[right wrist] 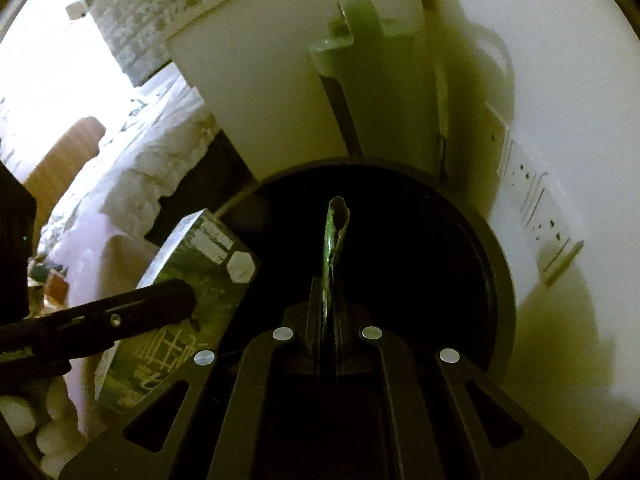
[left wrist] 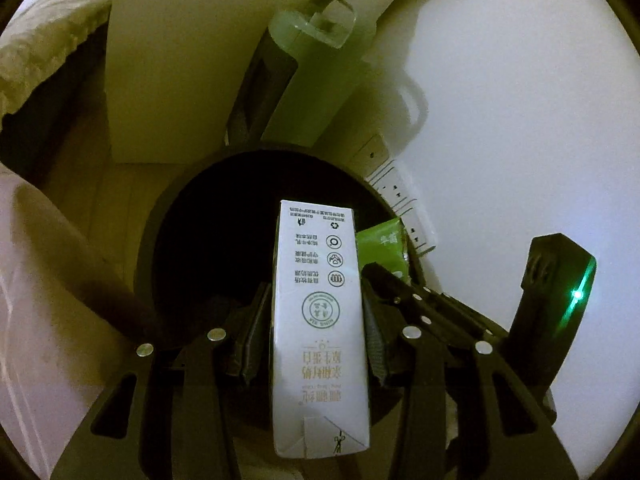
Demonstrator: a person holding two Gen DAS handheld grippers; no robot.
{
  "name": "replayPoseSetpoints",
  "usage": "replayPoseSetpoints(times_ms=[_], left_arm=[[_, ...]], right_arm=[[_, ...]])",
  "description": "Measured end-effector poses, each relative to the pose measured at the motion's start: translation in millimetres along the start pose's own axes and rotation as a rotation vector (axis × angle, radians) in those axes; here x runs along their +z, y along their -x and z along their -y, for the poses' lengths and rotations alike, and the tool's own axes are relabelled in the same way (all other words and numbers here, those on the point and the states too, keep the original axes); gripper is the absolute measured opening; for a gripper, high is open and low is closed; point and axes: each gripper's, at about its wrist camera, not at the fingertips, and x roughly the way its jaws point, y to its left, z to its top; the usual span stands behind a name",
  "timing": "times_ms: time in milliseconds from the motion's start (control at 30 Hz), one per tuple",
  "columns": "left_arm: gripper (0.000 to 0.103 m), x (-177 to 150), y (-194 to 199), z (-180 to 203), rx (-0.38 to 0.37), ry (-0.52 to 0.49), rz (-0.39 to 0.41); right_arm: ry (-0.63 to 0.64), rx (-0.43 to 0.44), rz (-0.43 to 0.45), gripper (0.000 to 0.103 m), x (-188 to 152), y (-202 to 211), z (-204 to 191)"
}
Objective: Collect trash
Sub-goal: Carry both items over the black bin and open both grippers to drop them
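My left gripper (left wrist: 316, 316) is shut on a white milk carton (left wrist: 318, 320) and holds it upright over the mouth of a round black trash bin (left wrist: 160, 216). My right gripper (right wrist: 330, 300) is shut on a thin green wrapper (right wrist: 336, 232), held edge-on over the same bin (right wrist: 492, 248). In the left wrist view the green wrapper (left wrist: 382, 246) and the right gripper's finger (left wrist: 400, 292) show just right of the carton. In the right wrist view the carton (right wrist: 192, 276) and a left finger (right wrist: 120, 320) show at the left.
A pale green dustpan handle (left wrist: 316, 68) leans on a white cabinet (left wrist: 168, 72) behind the bin. A white power strip (left wrist: 404, 208) lies by the wall at the right. A bed with white bedding (right wrist: 132, 172) is at the left.
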Motion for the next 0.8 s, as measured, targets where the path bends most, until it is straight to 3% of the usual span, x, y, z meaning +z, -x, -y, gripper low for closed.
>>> replayPoseSetpoints(times_ms=[200,233,267,300,333,400,433,467,567,667,800], left_arm=[[0.047,3,-2,-1,0.055,-0.008,-0.018],[0.05,2,-2,-1,0.062,-0.013,-0.016],[0.061,2,0,-1,0.065,-0.014,-0.01],[0.073,1,2,0,0.072,-0.015,0.001],[0.076,-2,7,-1,0.075,-0.017,0.011],[0.076,-3,11,0,0.074,-0.024,0.02],[0.076,-4,14,0,0.077,-0.026,0.023],[0.076,-4,17,0,0.08,-0.026,0.028],[0.076,-8,32,0,0.08,-0.022,0.055],[0.088,-15,57,0,0.083,-0.018,0.11],[0.091,-25,93,-4,0.092,-0.006,0.189]], right_arm=[[-0.003,0.013,-0.03,0.006,1,-8,-1],[-0.004,0.011,-0.033,0.007,2,-8,-1],[-0.007,0.008,-0.038,0.008,3,-8,-1],[-0.01,0.01,-0.039,0.012,4,-7,-1],[-0.016,0.015,-0.034,0.025,4,-4,0],[-0.031,0.027,-0.019,0.045,2,2,1],[-0.04,0.028,-0.007,0.059,2,6,1],[-0.047,0.031,0.011,0.066,0,11,0],[-0.053,0.048,0.027,0.066,-2,23,-2],[-0.064,0.079,0.04,0.066,-4,36,-10],[-0.048,0.122,0.052,0.076,-7,50,-29]])
